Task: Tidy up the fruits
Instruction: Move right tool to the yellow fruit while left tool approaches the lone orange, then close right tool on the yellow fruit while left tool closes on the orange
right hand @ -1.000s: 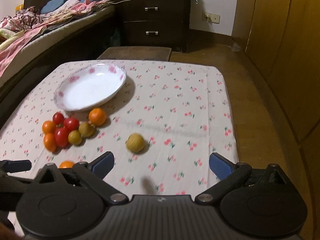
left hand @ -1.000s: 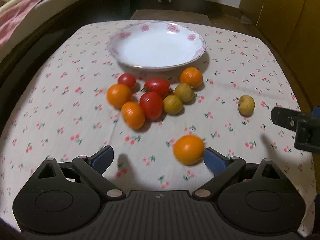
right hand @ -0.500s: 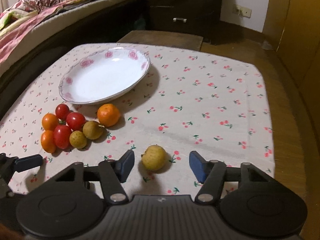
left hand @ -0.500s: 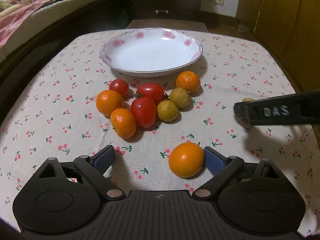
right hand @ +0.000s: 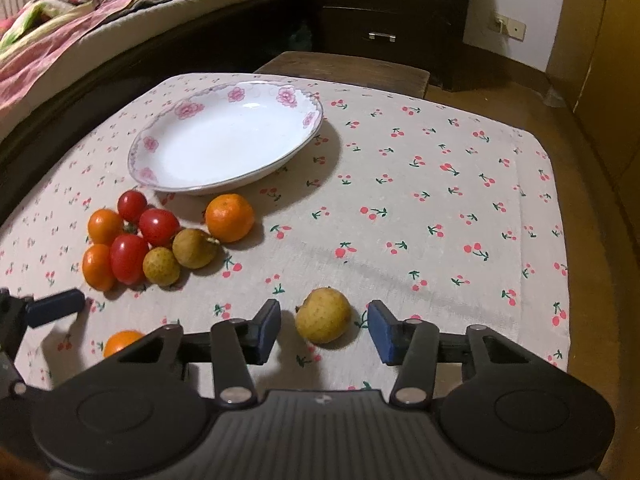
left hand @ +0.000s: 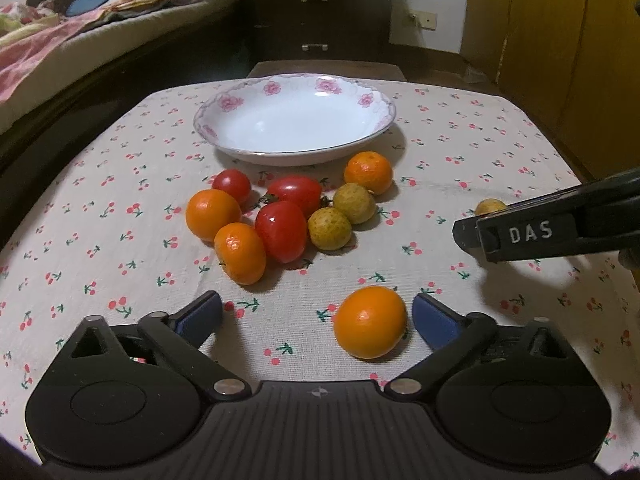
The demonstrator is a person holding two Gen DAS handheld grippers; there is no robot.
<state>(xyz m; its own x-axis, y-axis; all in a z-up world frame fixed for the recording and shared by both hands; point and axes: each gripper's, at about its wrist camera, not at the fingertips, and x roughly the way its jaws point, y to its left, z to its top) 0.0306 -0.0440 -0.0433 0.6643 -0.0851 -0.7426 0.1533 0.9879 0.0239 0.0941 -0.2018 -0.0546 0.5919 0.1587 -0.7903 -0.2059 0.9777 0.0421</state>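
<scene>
Left gripper spread wide, grips nothing; orange sits between pads, hard against right pad. Shift right to centre fruit, then close gently

Right gripper parted, unloaded; yellow fruit centred between tips. Advance slightly, squeeze softly

Plate ahead-left of both, bare

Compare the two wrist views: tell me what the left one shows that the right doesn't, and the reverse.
Only the left wrist view shows the lone orange whole, between the open left gripper pads, close to the right-hand pad.

Only the right wrist view shows the yellow fruit whole, between the open right gripper pads, untouched.

Both show the empty plate and the fruit cluster on the cherry-print cloth.
</scene>
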